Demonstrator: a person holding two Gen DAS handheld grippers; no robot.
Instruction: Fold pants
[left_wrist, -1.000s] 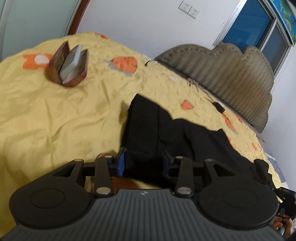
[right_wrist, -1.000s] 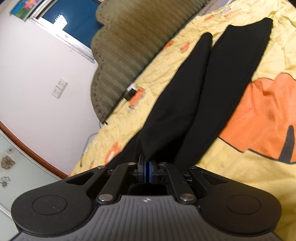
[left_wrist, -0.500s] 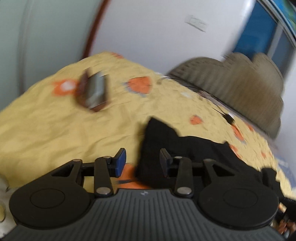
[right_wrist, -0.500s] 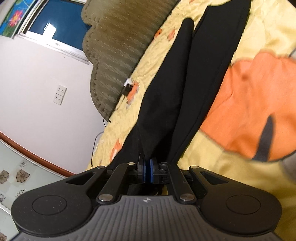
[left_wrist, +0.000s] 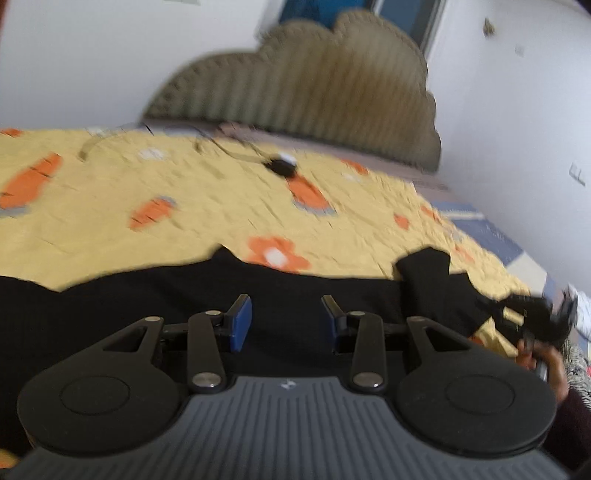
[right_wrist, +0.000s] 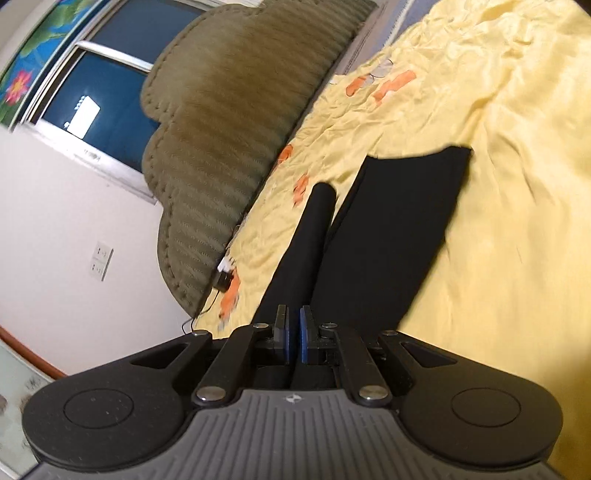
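Pinching a thin edge of the black pants (right_wrist: 399, 236) at the lower centre of the right wrist view, the right gripper (right_wrist: 294, 339) has its pads nearly together. The two legs run up-frame over the yellow bedspread (right_wrist: 517, 184). In the left wrist view, the left gripper (left_wrist: 283, 325) stands part-open and empty above dark cloth spread across mid-frame. The fabric looks light, limp and apt to sag, so hems and waistband probably offer the surest hold. A padded headboard (left_wrist: 314, 74) closes the background.
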